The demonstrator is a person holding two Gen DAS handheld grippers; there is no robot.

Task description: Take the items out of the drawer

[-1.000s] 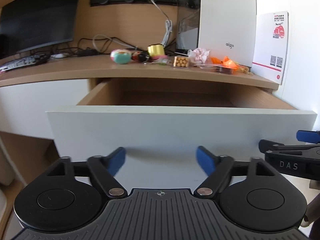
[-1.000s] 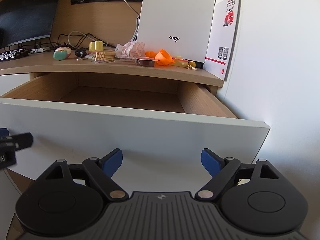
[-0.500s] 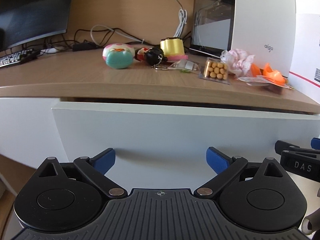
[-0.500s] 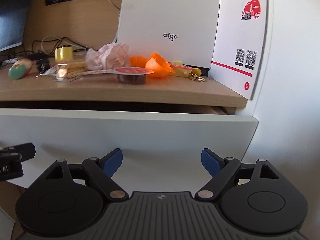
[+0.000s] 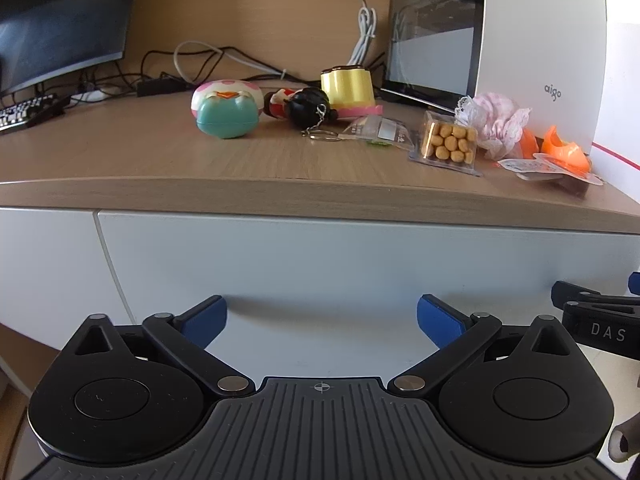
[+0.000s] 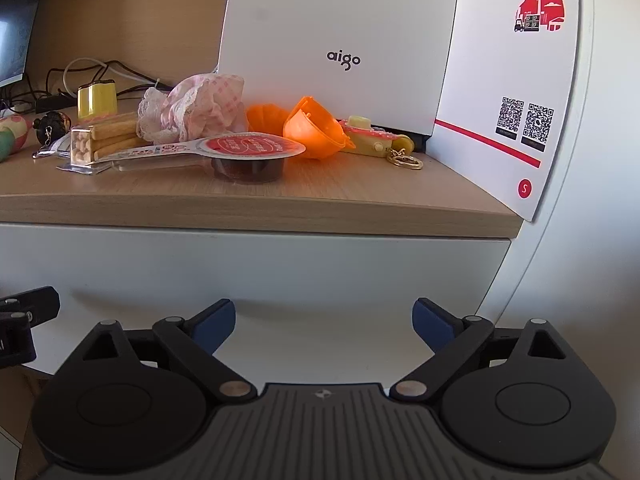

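The white drawer front (image 5: pixel 320 256) (image 6: pixel 260 268) is pushed flush under the wooden desk top (image 5: pixel 120 152). Both grippers stand open against it with nothing between their blue fingers: my left gripper (image 5: pixel 322 318) near its middle, my right gripper (image 6: pixel 323 322) near its right end. On the desk lie a teal and pink egg toy (image 5: pixel 227 109), a black doll keychain (image 5: pixel 306 107), a yellow tape roll (image 5: pixel 347 85), a pack of biscuit sticks (image 5: pixel 449 143), a pink lace scrunchie (image 6: pixel 192 106), a jelly cup (image 6: pixel 248 156), orange capsule halves (image 6: pixel 314 128) and a yellow keychain (image 6: pixel 374 140).
A white computer case (image 6: pixel 340 40) stands at the back right of the desk, with a red and white card (image 6: pixel 516 80) leaning beside it. A monitor (image 5: pixel 60 16), a keyboard (image 5: pixel 24 110) and cables sit at the back left. A white wall closes the right side.
The drawer, wide open a second ago and showing a bare inside, has slid shut. Both grippers have moved forward with its front, closer to the desk.
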